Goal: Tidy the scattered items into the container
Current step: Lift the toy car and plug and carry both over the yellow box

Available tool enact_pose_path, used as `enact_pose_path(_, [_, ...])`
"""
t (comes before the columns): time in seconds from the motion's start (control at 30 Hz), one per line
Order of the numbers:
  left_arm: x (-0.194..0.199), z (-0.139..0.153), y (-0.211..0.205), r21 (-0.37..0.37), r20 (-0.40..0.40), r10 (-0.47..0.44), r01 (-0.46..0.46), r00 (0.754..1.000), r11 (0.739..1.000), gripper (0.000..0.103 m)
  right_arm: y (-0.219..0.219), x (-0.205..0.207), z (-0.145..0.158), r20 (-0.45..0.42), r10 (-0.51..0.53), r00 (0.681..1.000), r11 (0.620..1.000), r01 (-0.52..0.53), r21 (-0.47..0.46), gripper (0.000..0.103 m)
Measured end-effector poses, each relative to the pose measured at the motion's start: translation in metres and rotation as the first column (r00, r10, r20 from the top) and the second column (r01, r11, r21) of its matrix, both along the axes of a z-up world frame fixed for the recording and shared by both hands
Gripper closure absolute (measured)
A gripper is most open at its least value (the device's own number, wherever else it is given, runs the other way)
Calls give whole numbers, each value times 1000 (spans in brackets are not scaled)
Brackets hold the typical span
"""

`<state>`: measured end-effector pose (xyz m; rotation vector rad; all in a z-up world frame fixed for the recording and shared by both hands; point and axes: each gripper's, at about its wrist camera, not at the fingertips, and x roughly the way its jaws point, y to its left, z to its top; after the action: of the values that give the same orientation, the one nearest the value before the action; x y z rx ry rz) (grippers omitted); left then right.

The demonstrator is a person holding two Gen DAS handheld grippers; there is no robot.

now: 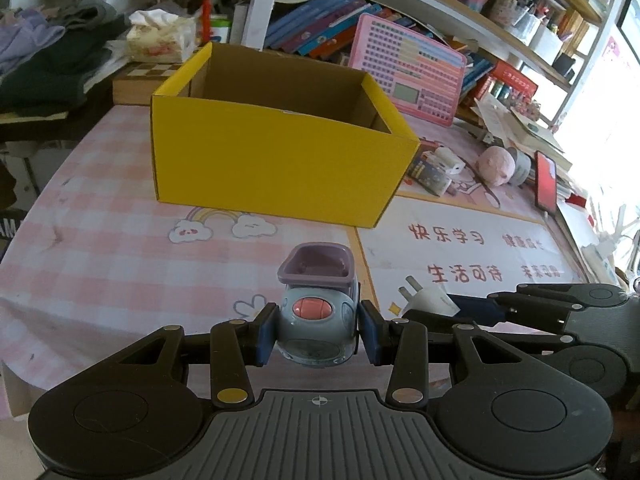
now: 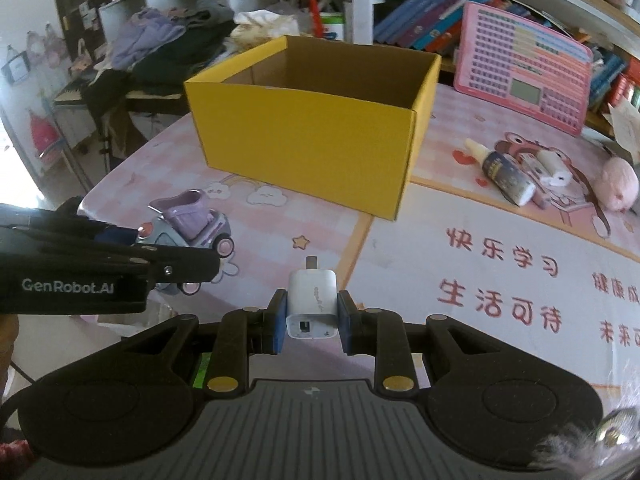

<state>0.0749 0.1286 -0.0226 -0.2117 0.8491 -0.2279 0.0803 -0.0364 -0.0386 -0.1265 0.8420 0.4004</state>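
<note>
Two loads held over the tabletop's near edge, left gripper (image 1: pixel 316 334) clenched on toy car (image 1: pixel 316 320), right gripper (image 2: pixel 312 320) clenched on white charger (image 2: pixel 312 300); best carried above the rim of yellow box (image 1: pixel 276 164) near mid-tabletop before loosening jaws.

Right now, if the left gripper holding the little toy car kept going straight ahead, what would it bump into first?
Probably the near wall of the yellow box; the left gripper with its toy car points that way, though depth is unclear.

Both wrist views look down toward the yellow box (image 1: pixel 280 160).
</note>
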Motion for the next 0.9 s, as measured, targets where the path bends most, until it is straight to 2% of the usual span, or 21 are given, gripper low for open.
enact_pose_path(0.33, [22, 9, 2, 25, 32, 30, -31, 999, 999, 62, 6, 29, 5, 29, 57, 998, 998, -58, 9, 79])
enact_pose_path(0.63, [34, 9, 10, 6, 23, 67, -67, 998, 998, 62, 16, 49, 7, 25, 113, 993, 994, -113, -2, 79])
enact_pose_path(0.9, [37, 16, 18, -8, 54, 86, -86, 995, 996, 62, 36, 49, 22, 110, 214, 971, 976, -208, -65, 79])
